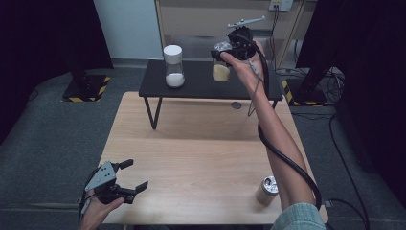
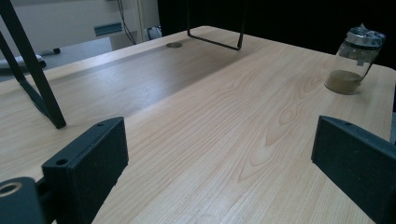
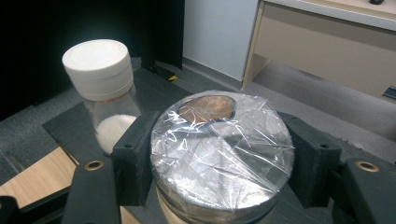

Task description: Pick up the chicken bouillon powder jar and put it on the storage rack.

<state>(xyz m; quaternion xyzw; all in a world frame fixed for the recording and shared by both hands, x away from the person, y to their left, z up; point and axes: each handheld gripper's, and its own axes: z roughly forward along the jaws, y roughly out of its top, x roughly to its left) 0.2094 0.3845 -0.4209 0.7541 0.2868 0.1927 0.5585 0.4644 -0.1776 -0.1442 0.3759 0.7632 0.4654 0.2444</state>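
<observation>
Down at the near edge of the wooden table (image 1: 201, 143), the left gripper (image 1: 136, 176) hovers with jaws spread wide, nothing between them. Up at the small black side table (image 1: 201, 86), the right gripper (image 1: 229, 48) is clamped on a film-covered jar (image 3: 222, 154) holding tan powder, gripping at its lid. A white-capped jar (image 1: 174, 66) stands beside it, apart. Another film-topped jar (image 1: 266, 190) sits near the right forearm.

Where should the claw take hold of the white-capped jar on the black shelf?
Around the clear glass body just under the white cap, coming level from the table side. The white-capped jar stands upright with open room in front. The right claw is shut on the foil-topped jar beside it, so the open left claw is free.
</observation>
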